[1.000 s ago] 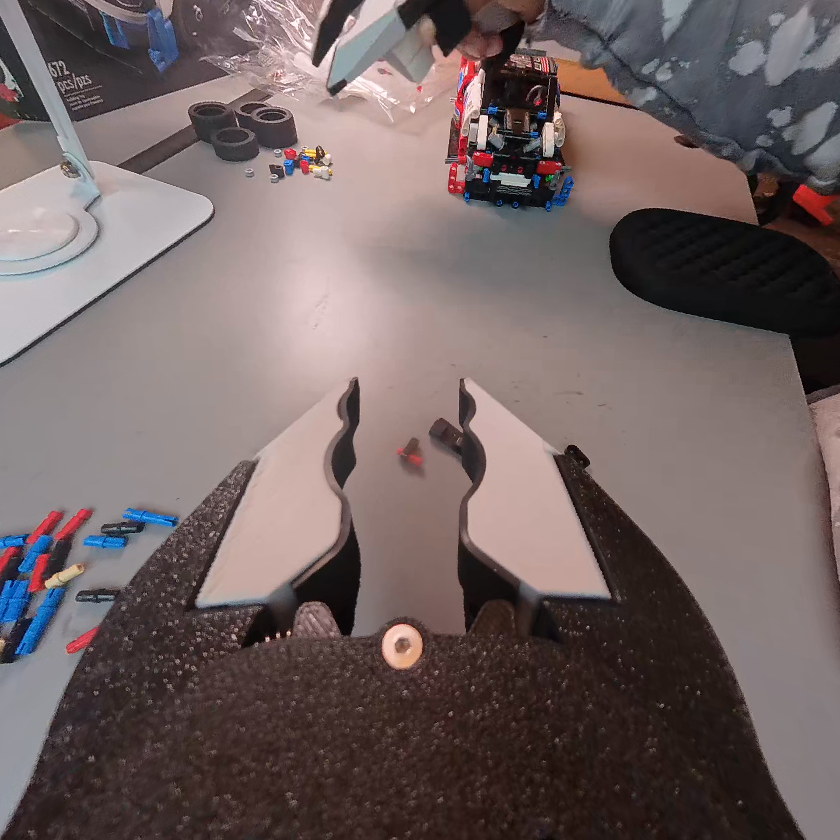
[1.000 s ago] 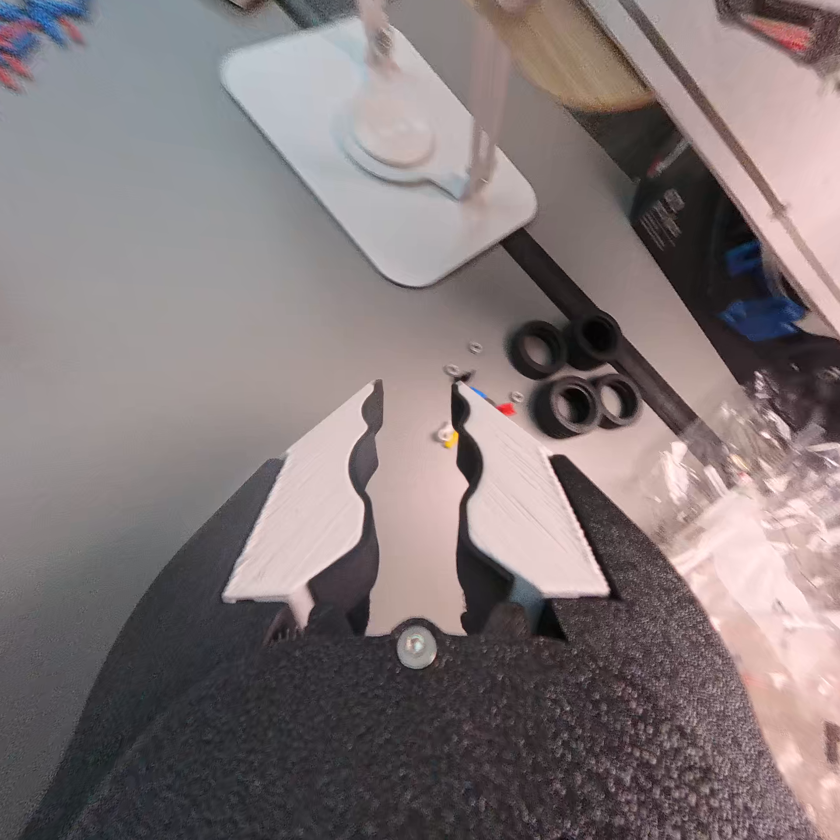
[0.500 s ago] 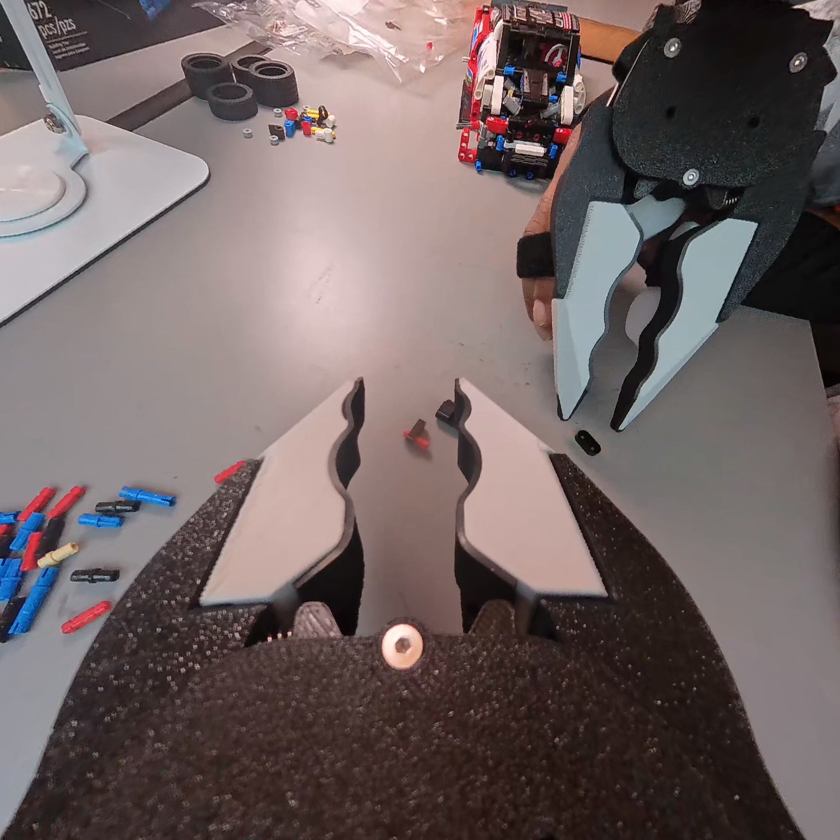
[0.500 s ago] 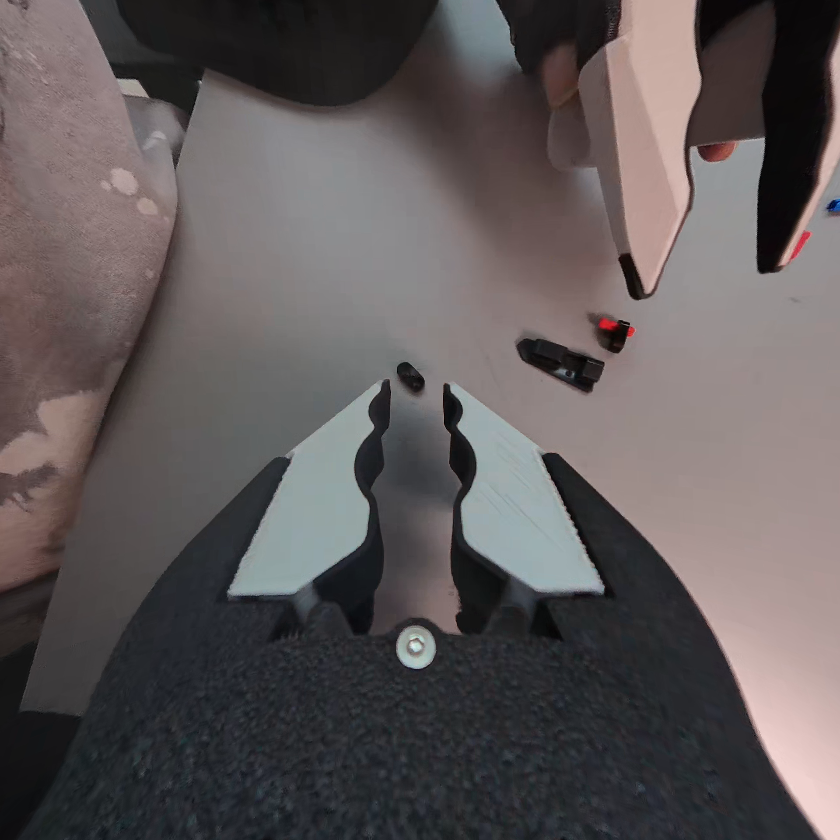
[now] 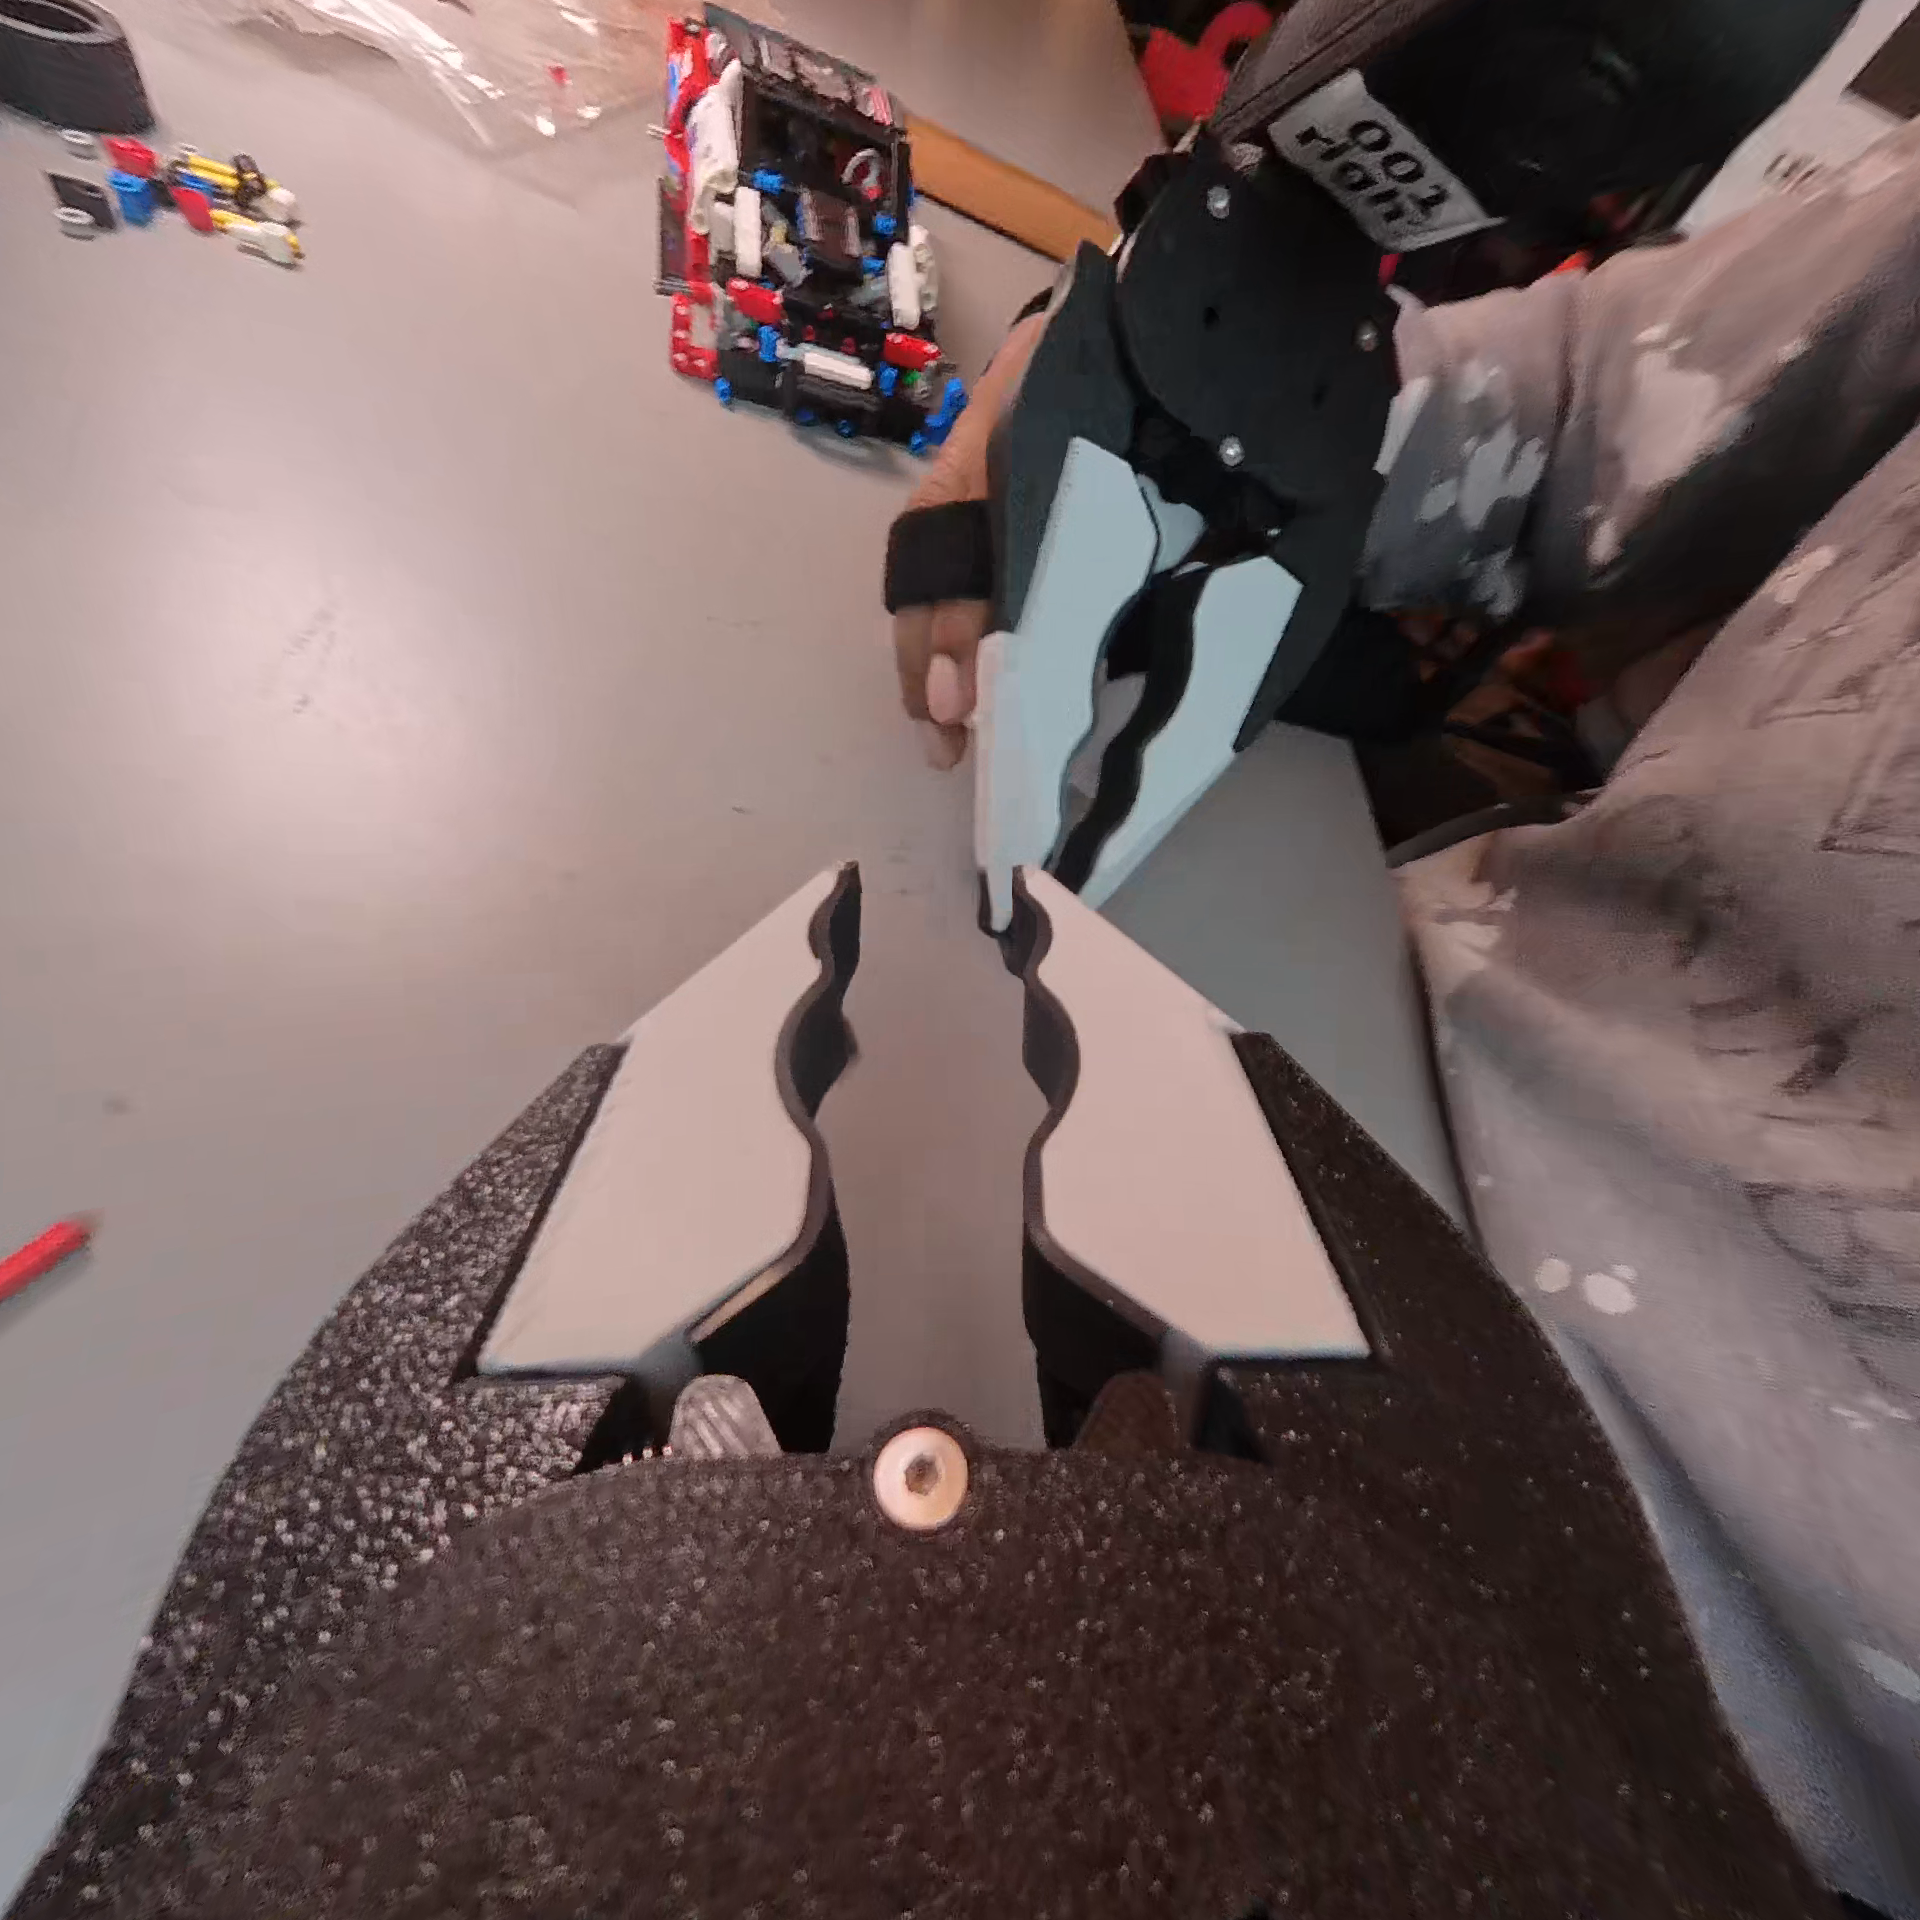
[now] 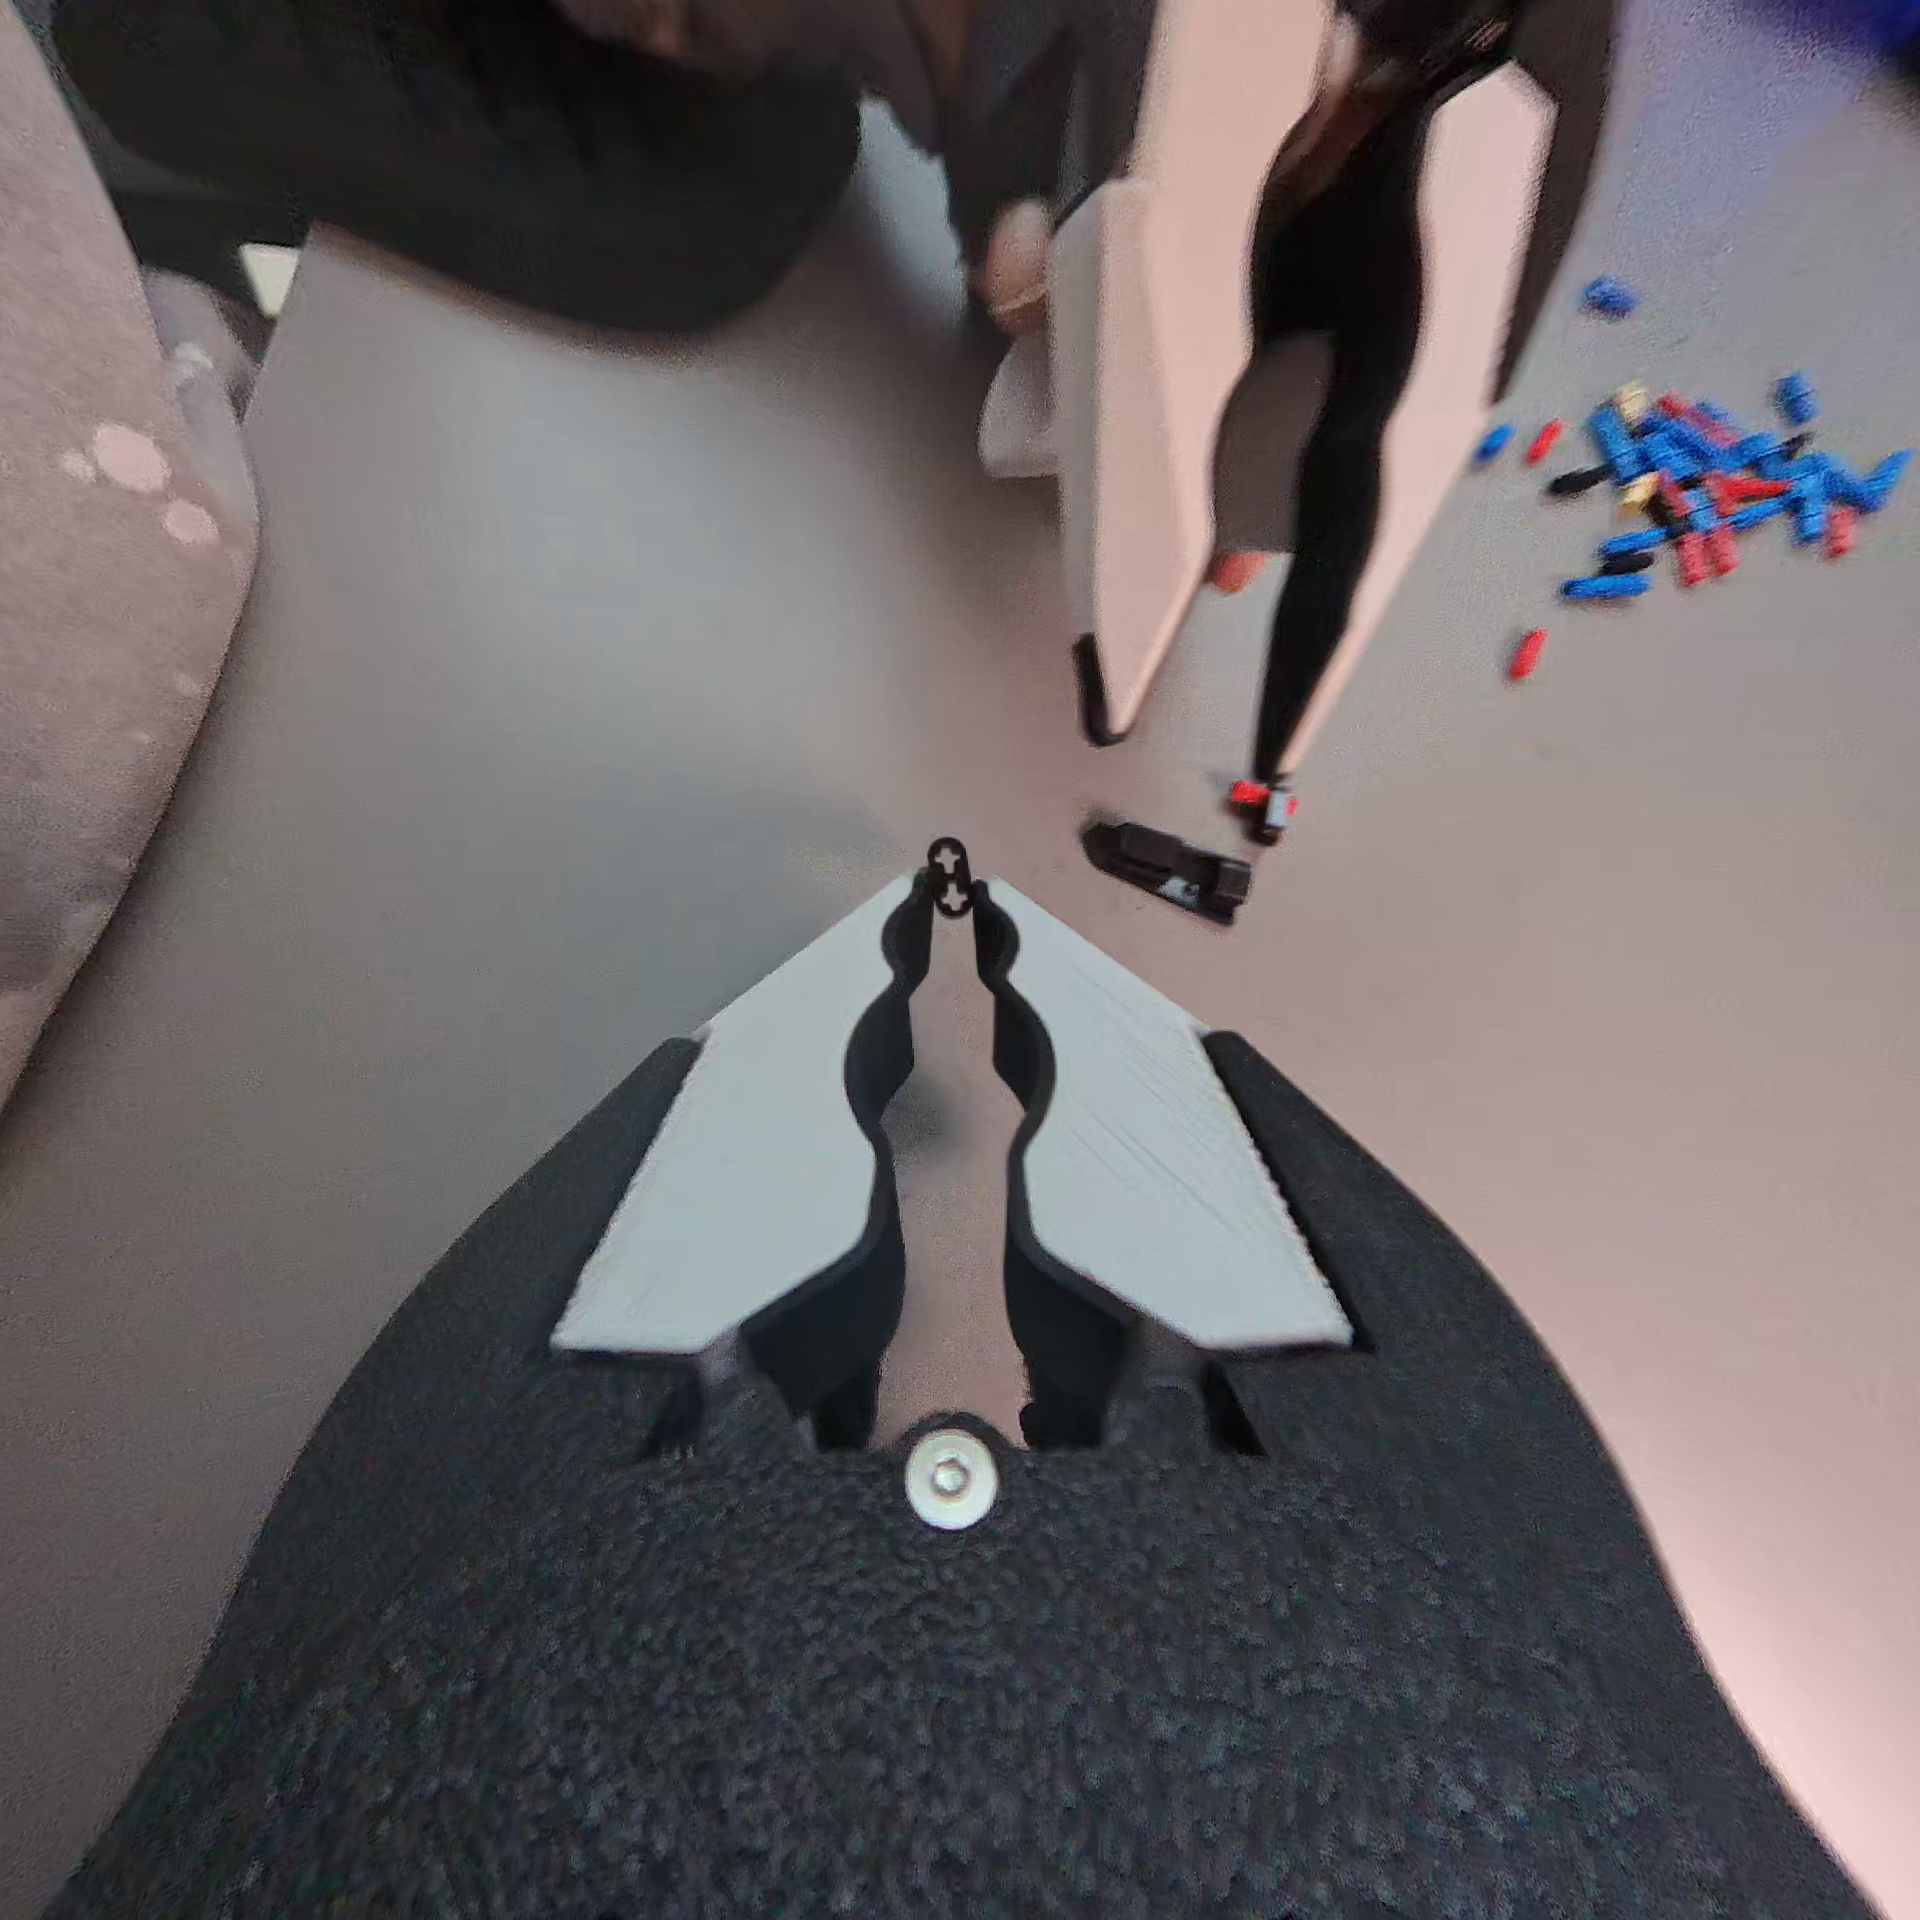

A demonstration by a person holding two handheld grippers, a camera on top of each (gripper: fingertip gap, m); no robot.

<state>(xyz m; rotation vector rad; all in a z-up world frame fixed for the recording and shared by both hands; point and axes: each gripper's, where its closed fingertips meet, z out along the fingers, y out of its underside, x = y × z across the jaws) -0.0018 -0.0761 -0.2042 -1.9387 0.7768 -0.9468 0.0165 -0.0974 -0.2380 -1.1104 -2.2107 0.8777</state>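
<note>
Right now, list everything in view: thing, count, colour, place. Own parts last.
small two-hole connector: one, black, pinched at the right claw's tips
long black piece: one, black, on the table just right of the right claw
small red-and-black piece: one, under the left claw's tips
loose pins: many, blue, red and black, heaped at far right
brick-built vehicle: one, red, black, white and blue, far side of the table
small mixed parts: several, red, blue, yellow, far left
clear plastic bags: crumpled, far edge
table: one, grey
mottled grey sleeve: right side
hand: behind the right claw
left claw: open
right claw: shut on the connector
</note>
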